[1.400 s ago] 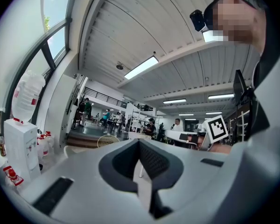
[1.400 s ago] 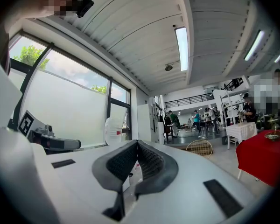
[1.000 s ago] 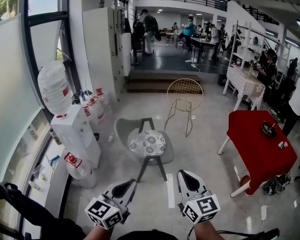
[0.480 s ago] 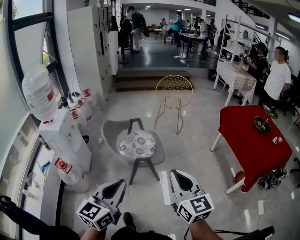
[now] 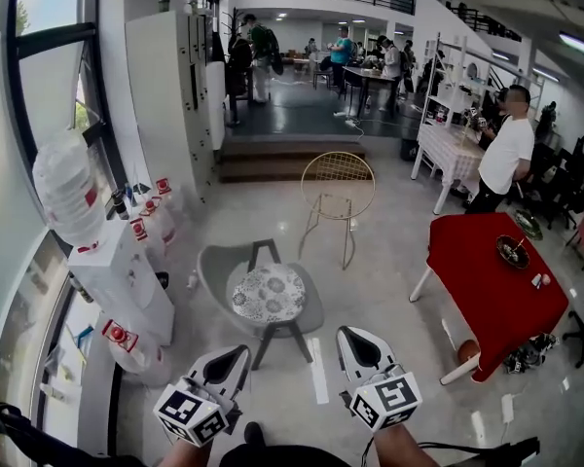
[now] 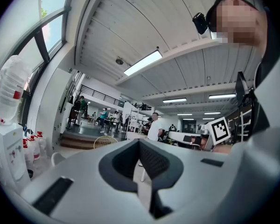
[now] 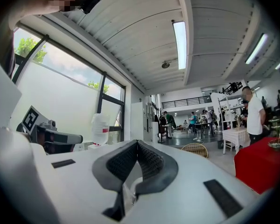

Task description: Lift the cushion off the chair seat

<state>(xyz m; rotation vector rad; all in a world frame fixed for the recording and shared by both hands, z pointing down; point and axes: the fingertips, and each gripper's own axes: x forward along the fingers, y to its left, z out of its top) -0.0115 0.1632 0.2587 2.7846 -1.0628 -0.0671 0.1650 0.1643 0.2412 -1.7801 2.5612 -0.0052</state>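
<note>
Cushion on seat, both grippers short of chair

Patterned round cushion (image 5: 270,293) lies flat on seat of grey chair (image 5: 212,269), untouched. Left gripper (image 5: 239,352) sits on the near side of the chair, toward its left, well apart from it, pointing level at it. Its fingers are pressed together with nothing between them. Right gripper (image 5: 349,333) is also on the near side of the chair, toward its right and well apart, level, fingers pressed together, nothing pinched. Marker cubes on both grippers face the head camera.

Gold wire chair (image 5: 338,178) stands behind the grey chair, farther off. Water dispenser (image 5: 127,275) with an inverted bottle (image 5: 66,188) stands left of the chair by the window, with spare bottles on the floor (image 5: 389,251) near it. Red counter (image 5: 492,275) is right of the chair, well apart, with a dark bowl on top. Person in white shirt (image 5: 504,154) stands beyond the red counter, right of and behind the chair.
</note>
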